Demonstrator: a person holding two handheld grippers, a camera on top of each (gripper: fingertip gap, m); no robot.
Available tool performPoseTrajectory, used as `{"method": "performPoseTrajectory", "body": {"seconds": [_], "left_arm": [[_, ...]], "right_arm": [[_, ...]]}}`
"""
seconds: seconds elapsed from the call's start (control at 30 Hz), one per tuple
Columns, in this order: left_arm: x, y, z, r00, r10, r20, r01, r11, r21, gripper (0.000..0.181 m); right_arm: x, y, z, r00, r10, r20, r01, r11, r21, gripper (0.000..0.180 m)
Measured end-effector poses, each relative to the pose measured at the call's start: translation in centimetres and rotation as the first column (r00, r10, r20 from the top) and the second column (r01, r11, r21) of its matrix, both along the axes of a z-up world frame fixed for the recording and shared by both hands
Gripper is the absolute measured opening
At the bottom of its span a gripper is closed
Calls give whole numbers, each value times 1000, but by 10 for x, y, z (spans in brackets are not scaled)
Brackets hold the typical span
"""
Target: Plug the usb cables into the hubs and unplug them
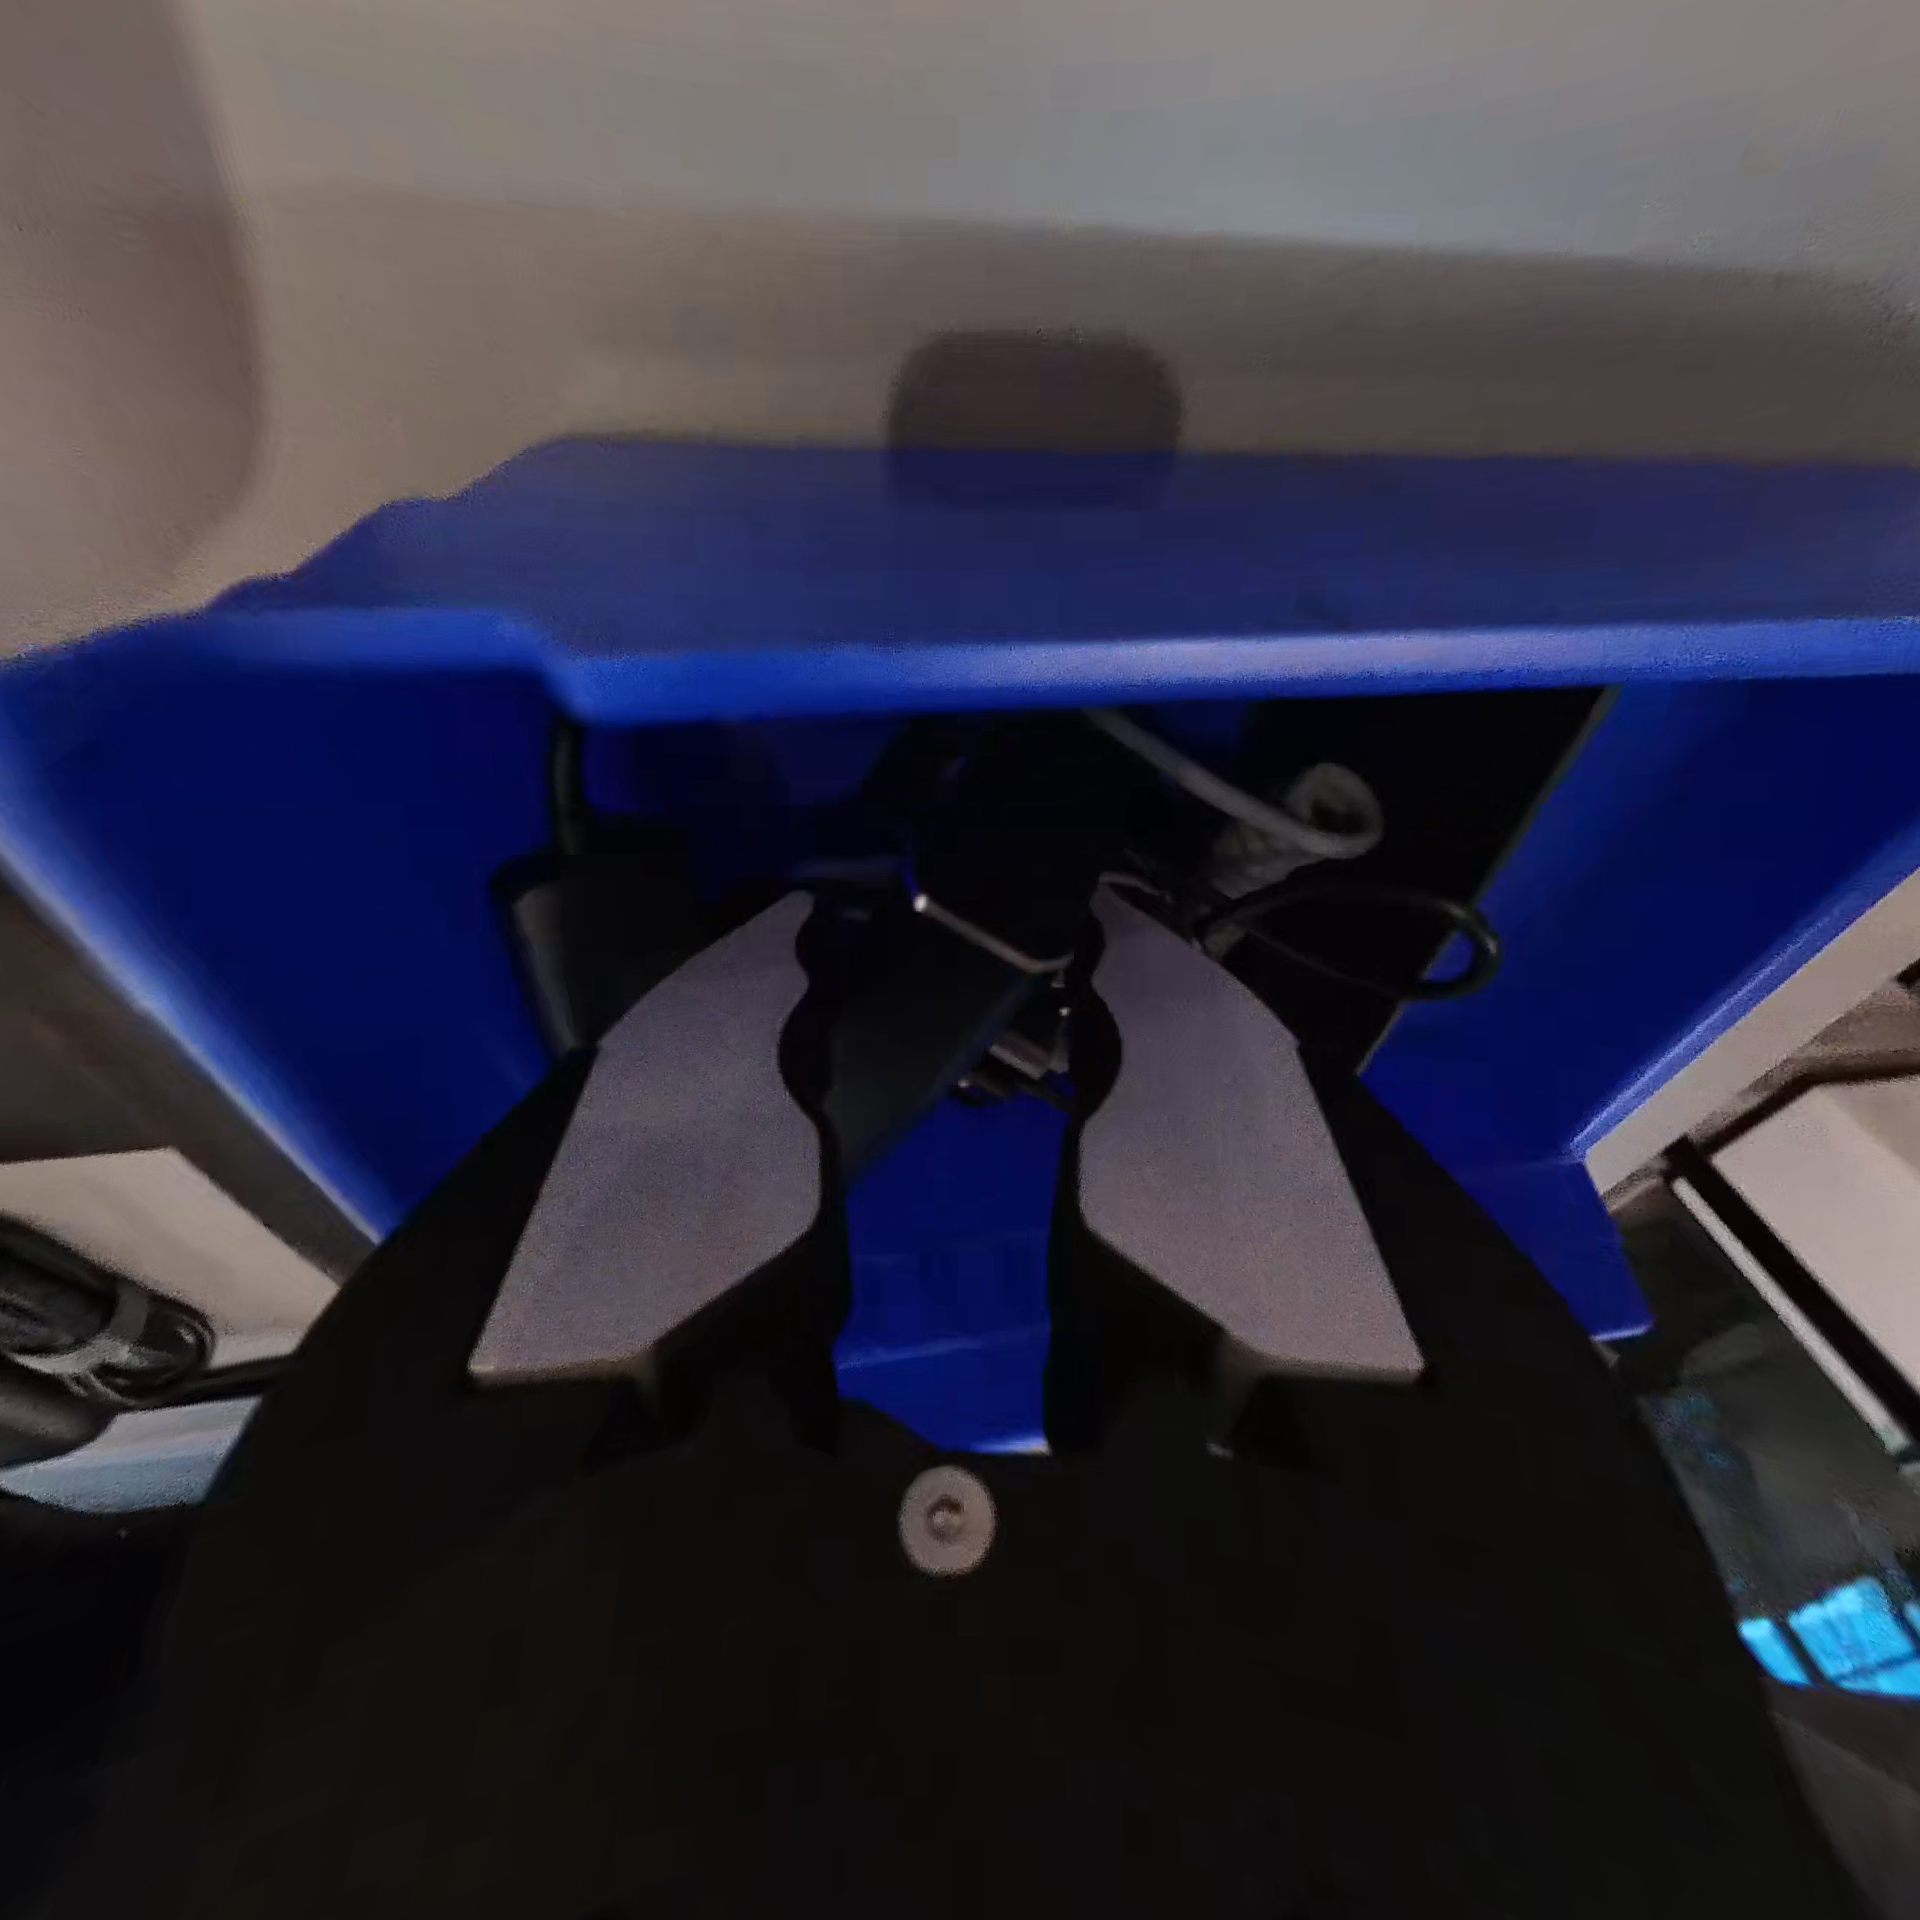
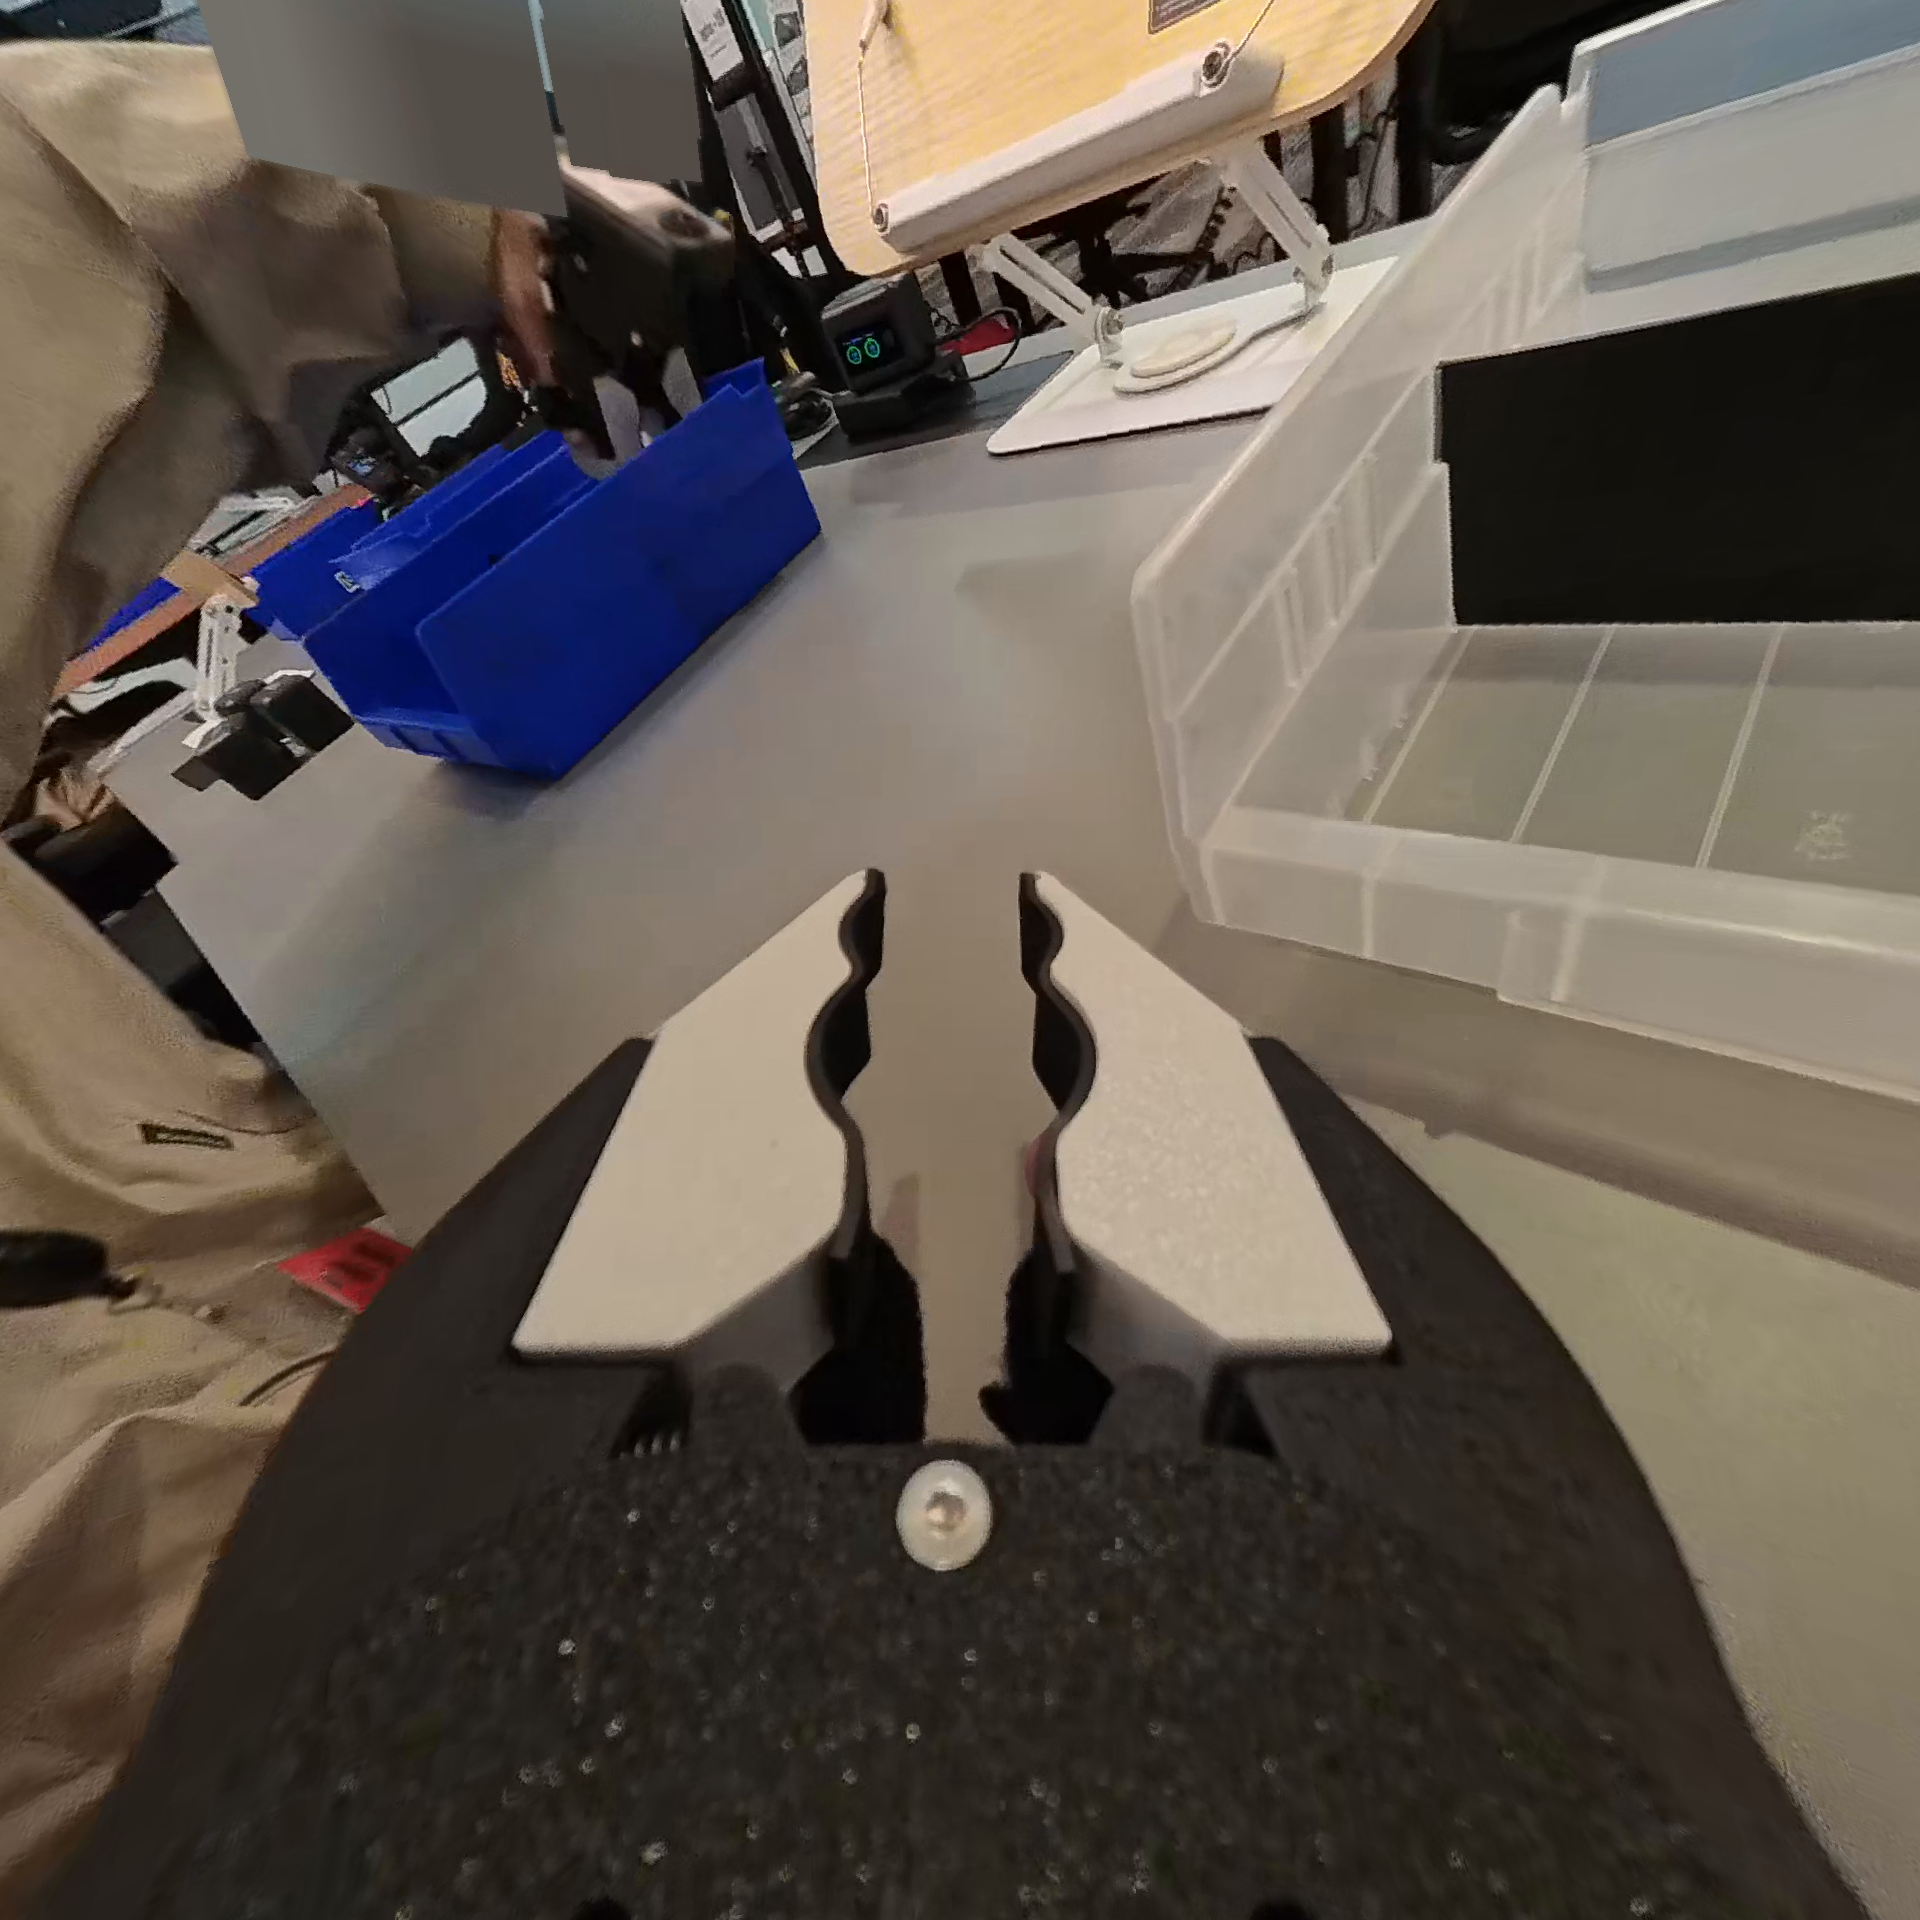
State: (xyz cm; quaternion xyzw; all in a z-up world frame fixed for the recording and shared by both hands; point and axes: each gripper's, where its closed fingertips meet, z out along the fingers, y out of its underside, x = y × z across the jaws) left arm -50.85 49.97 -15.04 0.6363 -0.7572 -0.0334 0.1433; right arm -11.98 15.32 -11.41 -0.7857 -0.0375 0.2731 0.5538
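Note:
My left gripper (image 1: 956, 904) reaches into a blue bin (image 1: 1039, 561). Its jaws stand partly apart with a black hub (image 1: 935, 1018) filling the gap between them, tilted, a metal edge at its top. A silver plug (image 1: 1023, 1049) shows by the right finger. A grey braided cable (image 1: 1320, 821) and a black cable loop (image 1: 1382, 935) lie behind in the bin. The view is blurred. In the right wrist view the left gripper (image 2: 613, 436) dips into the blue bin (image 2: 623, 582) at far left. My right gripper (image 2: 953, 883) hovers over the grey table (image 2: 935, 675), empty, jaws slightly apart.
A clear plastic bin (image 2: 1351, 727) with dividers stands close at the right. A wooden board on a white stand (image 2: 1039, 104) and a small black device with a lit screen (image 2: 873, 353) stand at the back. A person's beige sleeve (image 2: 156, 312) fills the left. Across from one pair of fingers to the other is roughly 55 cm.

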Motion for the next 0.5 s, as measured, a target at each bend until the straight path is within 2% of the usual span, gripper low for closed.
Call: {"method": "performPoseTrajectory", "body": {"seconds": [0.1, 0.23, 0.37, 0.5], "left_arm": [[3, -1, -9, 999, -47, 21, 47, 999, -9, 41], [2, 2, 7, 990, -122, 66, 119, 992, 37, 33], [11, 3, 48, 965, -125, 232, 93, 985, 144, 31], [13, 10, 116, 885, -108, 454, -28, 959, 283, 31]], "right_arm": [[4, -6, 1, 1000, -10, -8, 10, 1000, 5, 25], [10, -10, 1, 999, -27, -27, 27, 1000, -1, 25], [10, -11, 4, 999, -34, -38, 34, 999, 7, 25], [5, -10, 7, 999, -26, -32, 27, 999, 17, 25]]}}
